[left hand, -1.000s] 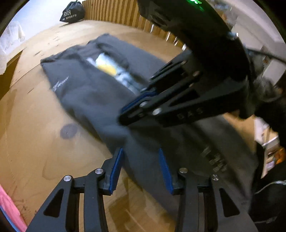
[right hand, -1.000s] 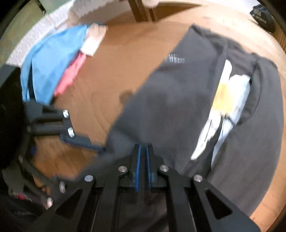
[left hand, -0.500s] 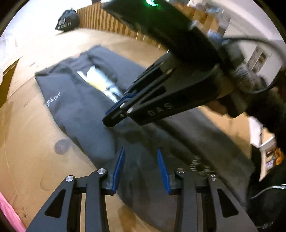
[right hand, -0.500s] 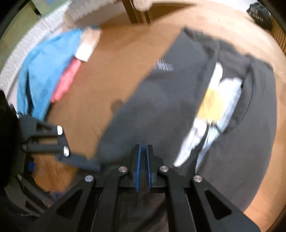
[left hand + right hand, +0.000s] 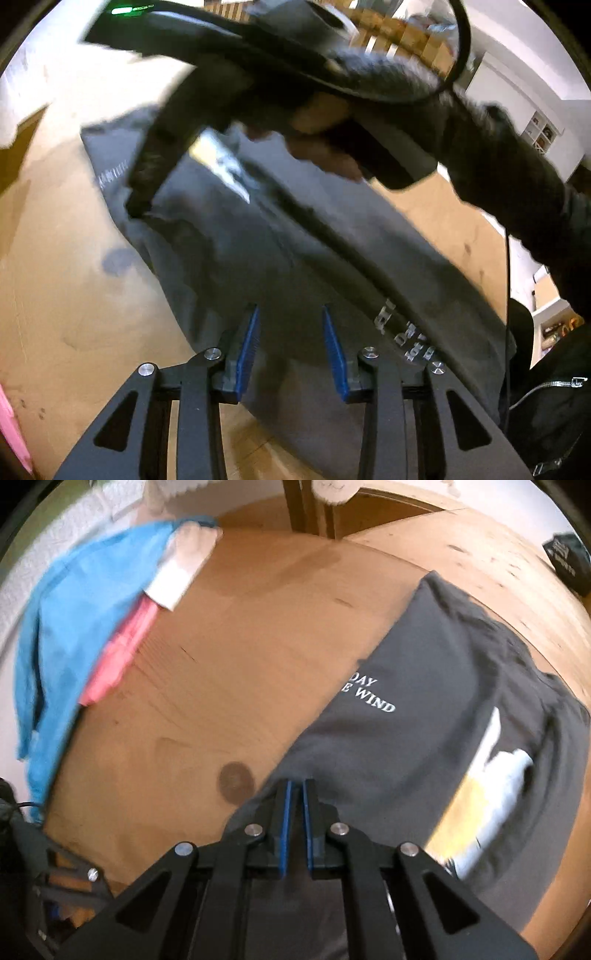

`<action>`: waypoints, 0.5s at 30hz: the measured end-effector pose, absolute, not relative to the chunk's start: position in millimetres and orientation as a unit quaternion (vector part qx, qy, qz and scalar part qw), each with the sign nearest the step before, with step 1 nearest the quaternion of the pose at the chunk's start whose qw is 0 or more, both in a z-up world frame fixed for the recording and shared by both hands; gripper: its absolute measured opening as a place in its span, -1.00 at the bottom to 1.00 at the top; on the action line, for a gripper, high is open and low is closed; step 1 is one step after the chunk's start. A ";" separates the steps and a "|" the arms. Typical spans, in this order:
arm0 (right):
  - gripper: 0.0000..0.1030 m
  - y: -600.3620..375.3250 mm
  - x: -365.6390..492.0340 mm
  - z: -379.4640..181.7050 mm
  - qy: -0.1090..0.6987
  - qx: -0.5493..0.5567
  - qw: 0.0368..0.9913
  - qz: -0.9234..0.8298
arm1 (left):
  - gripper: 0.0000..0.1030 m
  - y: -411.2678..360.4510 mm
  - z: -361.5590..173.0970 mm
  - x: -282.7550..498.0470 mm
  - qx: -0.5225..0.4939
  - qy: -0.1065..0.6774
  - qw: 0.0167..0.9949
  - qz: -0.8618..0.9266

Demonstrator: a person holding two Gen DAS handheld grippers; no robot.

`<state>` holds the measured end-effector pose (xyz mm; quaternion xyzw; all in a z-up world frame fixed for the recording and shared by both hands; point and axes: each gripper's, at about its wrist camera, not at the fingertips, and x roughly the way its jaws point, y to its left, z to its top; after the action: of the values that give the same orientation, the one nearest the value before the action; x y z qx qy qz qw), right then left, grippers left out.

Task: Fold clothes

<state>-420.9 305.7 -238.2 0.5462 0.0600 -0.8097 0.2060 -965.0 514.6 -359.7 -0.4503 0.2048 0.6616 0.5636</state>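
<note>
A dark grey T-shirt (image 5: 332,266) with white lettering lies across the wooden table (image 5: 66,295). My left gripper (image 5: 290,314) hovers open just over its near part, blue pads apart with nothing between them. In the left wrist view my right gripper (image 5: 137,205) reaches in from the top, held by a hand (image 5: 321,122), its tip pinching a fold of the shirt. From the right wrist view, the right gripper (image 5: 297,784) is shut on the T-shirt (image 5: 424,738) edge; the lettering (image 5: 369,698) and a yellow-white print (image 5: 491,786) show beyond it.
Blue (image 5: 74,627), pink (image 5: 122,653) and white (image 5: 184,565) clothes are piled at the table's far left in the right wrist view. A black bag (image 5: 565,561) sits at the far right. A dark knot (image 5: 234,781) marks the bare wood beside the shirt.
My right gripper has carried the pinched shirt edge farther across the garment, away from the left gripper. The left gripper stayed open and shifted further over the shirt.
</note>
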 end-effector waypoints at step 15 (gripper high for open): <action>-0.60 383.6 -309.5 -192.0 -0.093 0.522 0.178 -0.829 | -0.29 469.0 -333.6 -902.9 -0.462 0.206 0.535 0.677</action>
<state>-309.5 383.6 -192.0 0.5222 -0.0932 -0.8289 0.1778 -902.9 469.0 -333.6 -0.4618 0.2059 0.6766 0.5354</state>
